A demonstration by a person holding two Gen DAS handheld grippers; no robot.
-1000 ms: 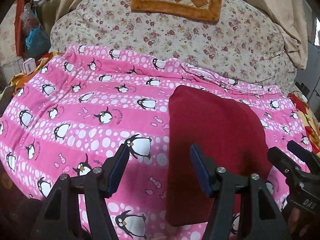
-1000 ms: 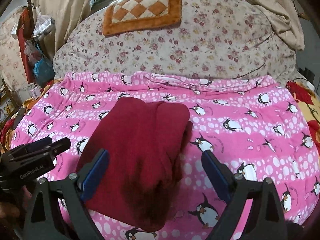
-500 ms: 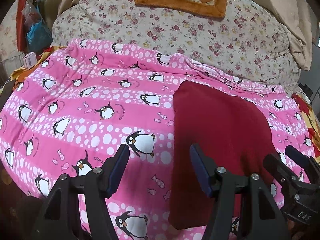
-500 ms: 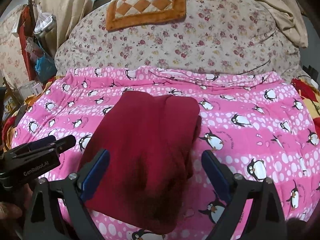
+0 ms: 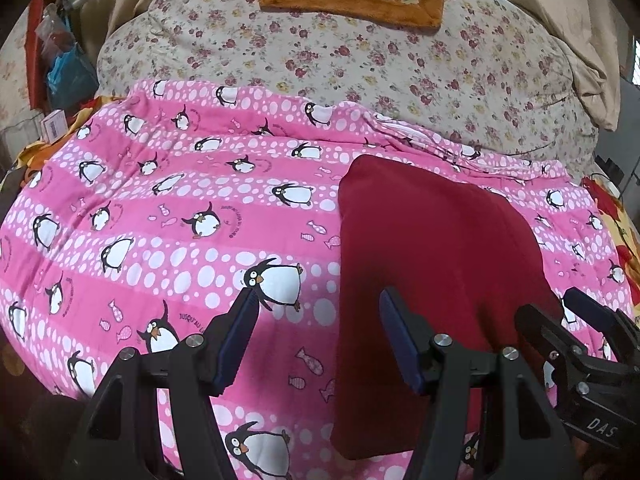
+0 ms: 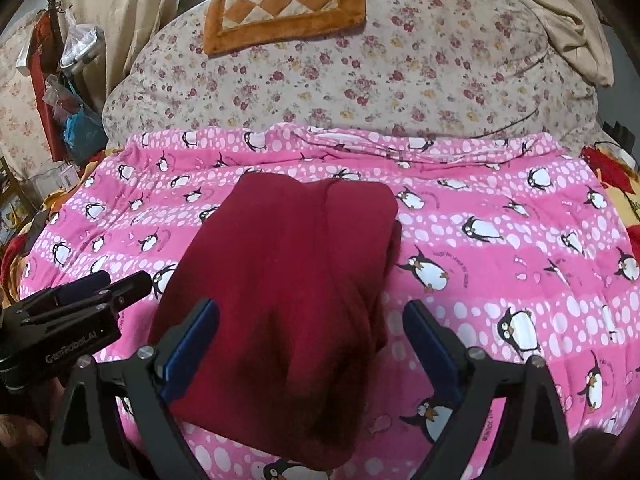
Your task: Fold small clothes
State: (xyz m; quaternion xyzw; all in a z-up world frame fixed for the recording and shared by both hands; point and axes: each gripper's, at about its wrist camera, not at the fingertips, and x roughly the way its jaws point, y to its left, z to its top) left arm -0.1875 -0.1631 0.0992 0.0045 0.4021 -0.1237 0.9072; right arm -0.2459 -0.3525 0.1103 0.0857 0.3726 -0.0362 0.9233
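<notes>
A dark red garment [image 5: 432, 256] lies folded flat on the pink penguin blanket [image 5: 168, 240]; it also shows in the right wrist view [image 6: 288, 280]. My left gripper [image 5: 318, 316] is open and empty, above the blanket at the garment's left edge. My right gripper [image 6: 312, 328] is open and empty, hovering over the garment's near end. The right gripper shows at the right of the left wrist view [image 5: 560, 316]. The left gripper shows at the left of the right wrist view [image 6: 124, 284].
A floral quilt [image 6: 360, 72] is piled behind the blanket with an orange checked mat [image 6: 288, 0] on top. Beige cloth [image 5: 572, 28] hangs at the back right. Bags and clutter [image 6: 76, 128] stand at the left. A red and yellow cloth [image 6: 612, 176] lies at the right edge.
Both grippers have drifted slightly; the view has tilted a little, so the garment sits lower in frame. The garment has not moved. Both stay open.
</notes>
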